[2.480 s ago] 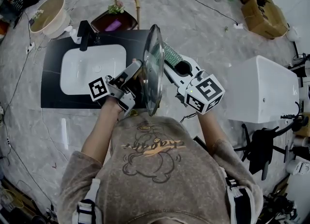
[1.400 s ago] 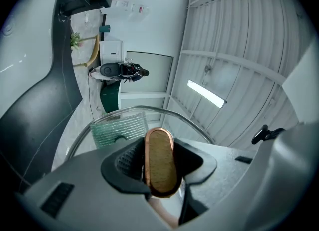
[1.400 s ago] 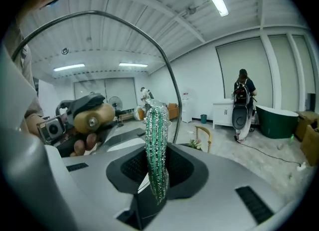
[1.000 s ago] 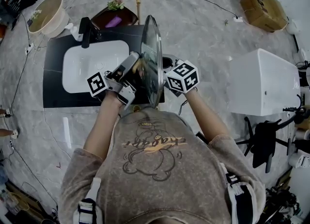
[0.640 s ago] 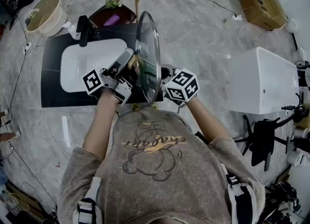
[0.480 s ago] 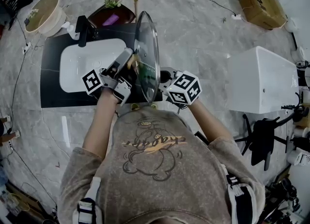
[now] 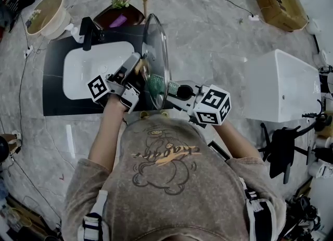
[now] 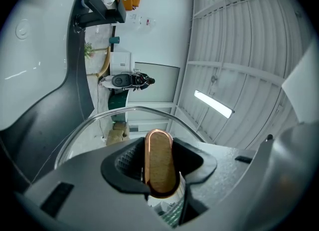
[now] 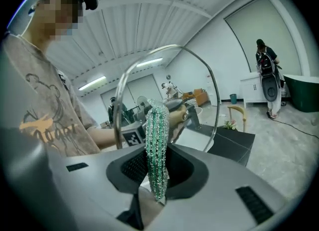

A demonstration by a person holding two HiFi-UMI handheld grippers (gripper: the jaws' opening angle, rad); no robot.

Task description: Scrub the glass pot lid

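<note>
Lid: glass pot lid point(image 7: 156, 52) stands on edge over the right end of the black counter point(image 7: 57, 104); long axis 12 to 6, knob side facing 9.
Left gripper point(image 7: 138, 70): jaws partway apart, clamped on the wooden knob point(image 8: 158, 162).
Right gripper point(image 7: 167, 87): jaws pinched on a green scrubber point(image 9: 156, 145), at the lid's underside, 5 o'clock.
Sink point(image 7: 78, 81): white, 9 o'clock of the lid.
Basket point(image 7: 112, 24): 11 o'clock, holds a plant sprig.

The scrubber point(image 7: 156, 85) shows only dimly through the lid point(image 7: 155, 42), perhaps touching it.
</note>
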